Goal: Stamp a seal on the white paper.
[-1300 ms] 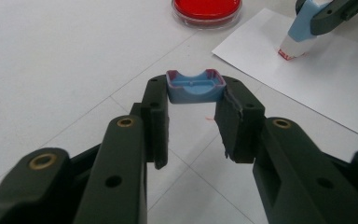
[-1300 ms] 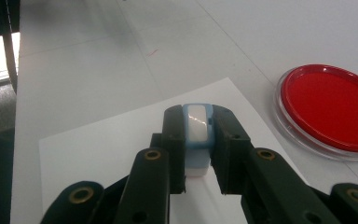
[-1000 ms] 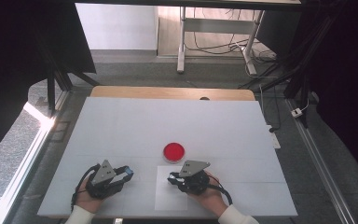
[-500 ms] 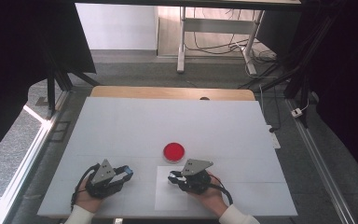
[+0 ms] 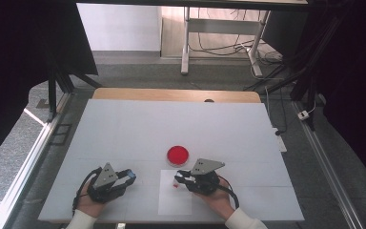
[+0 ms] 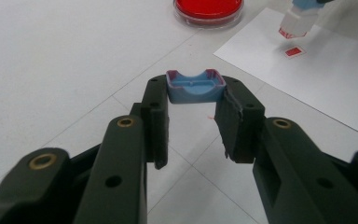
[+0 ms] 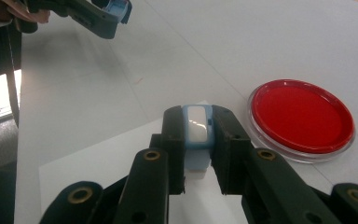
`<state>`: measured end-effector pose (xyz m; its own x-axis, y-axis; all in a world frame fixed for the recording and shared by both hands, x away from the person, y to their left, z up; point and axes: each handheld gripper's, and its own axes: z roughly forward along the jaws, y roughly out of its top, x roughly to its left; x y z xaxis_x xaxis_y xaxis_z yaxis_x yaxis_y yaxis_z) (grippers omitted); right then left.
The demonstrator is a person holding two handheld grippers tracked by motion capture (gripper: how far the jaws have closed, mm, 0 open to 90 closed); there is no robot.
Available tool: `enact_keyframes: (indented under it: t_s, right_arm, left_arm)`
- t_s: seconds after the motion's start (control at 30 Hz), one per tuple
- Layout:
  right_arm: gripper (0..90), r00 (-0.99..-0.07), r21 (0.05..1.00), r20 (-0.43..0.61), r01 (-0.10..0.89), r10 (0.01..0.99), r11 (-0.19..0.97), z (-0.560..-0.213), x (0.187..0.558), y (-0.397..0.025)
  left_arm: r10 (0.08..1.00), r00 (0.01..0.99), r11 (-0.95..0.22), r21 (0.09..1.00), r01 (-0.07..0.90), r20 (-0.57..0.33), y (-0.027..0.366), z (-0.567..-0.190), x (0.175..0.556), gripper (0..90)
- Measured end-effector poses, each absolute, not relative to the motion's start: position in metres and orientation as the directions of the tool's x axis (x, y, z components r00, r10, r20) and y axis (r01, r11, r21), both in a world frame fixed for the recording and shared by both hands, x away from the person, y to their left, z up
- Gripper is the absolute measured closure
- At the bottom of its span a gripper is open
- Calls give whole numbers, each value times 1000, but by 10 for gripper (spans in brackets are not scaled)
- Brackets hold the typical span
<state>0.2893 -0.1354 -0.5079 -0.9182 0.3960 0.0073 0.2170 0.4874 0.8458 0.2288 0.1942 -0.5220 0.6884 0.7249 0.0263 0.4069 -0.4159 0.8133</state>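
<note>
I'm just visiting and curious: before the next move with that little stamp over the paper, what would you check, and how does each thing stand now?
1. Right gripper grips the stamp firmly: ok, both jaws press its sides.
2. Left gripper holds the blue cap: ok, pinched at the jaw tips.
3. Stamp is over the paper sheet: ok, seen above it in the left gripper view.
4. A red mark is already on the sheet: ok.
5. Red dish is out of the way: ok, beside the sheet, apart from both grippers.
6. Stamp face has enough ink: cannot tell.
</note>
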Motion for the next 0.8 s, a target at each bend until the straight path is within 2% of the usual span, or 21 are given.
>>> enact_keyframes:
  t_s: [0.33,0.5,0.8]
  right_arm:
    - [751,-909,860,29,235,415,453,-503,293,-142]
    - [751,-897,885,76,261,435,386,-498,295,-148]
    - [751,-873,920,99,264,477,291,-482,299,-163]
  left_arm:
    - [726,688,-415,814,407,26,194,-522,229,653]
    - [724,689,-418,813,405,29,194,-522,229,653]
    - [723,690,-421,812,406,30,193,-522,229,653]
